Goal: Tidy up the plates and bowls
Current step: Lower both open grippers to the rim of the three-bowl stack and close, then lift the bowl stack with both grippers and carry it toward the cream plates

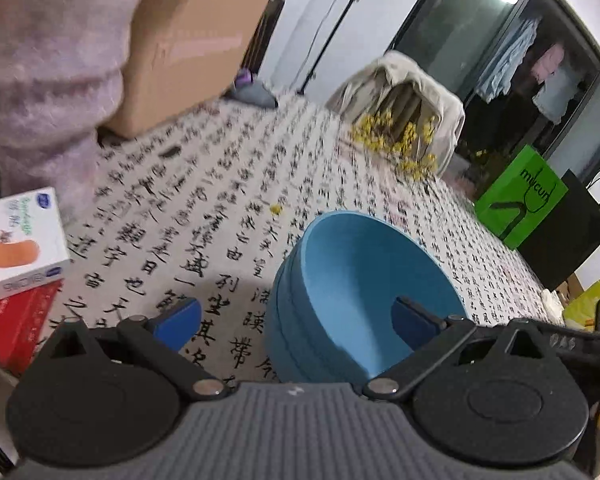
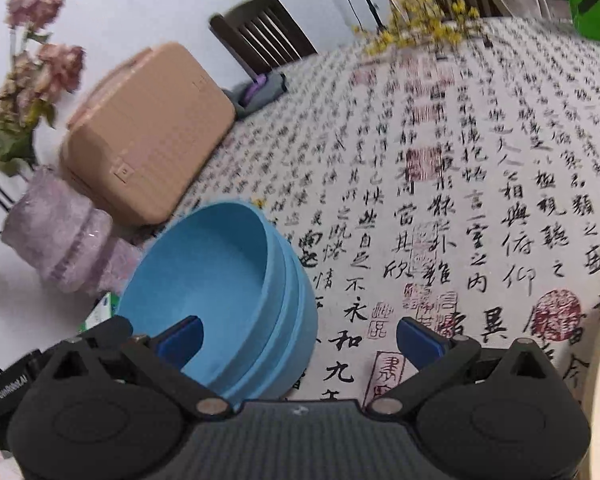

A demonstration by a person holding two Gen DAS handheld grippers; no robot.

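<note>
Clearly, both claws stand wide apart and hold nothing. A stack of blue bowls (image 1: 364,296) sits on the bench (image 1: 228,208), which is covered with a cloth printed in black calligraphy and red seals; the stack shows at least three nested rims and looks tilted in both fisheye views. The left claw (image 1: 298,316) straddles the near wall of the stack: its right blue pad lies over the inside of the top bowl, its left pad over bare cloth, and whether either pad touches the bowl cannot be told. The right claw (image 2: 300,338) mirrors this from the other side, with its left pad over the bowl's interior and its right pad over the cloth; the stack of blue bowls (image 2: 220,280) fills the lower left of that view. Behind the bowls a tan cardboard box (image 2: 148,136) rests on the bench, and beside it stands a pale purple vase (image 2: 60,232) with dried pink flowers (image 2: 40,60). Farther back lie sprigs of yellow blossoms (image 1: 404,148), and a dark wooden chair (image 2: 264,28) stands at the bench's far edge. A green paper bag (image 1: 520,196) stands beyond the far corner in the left view, and a white carton (image 1: 20,240) lies on a red box (image 1: 16,324) at the left edge.
</note>
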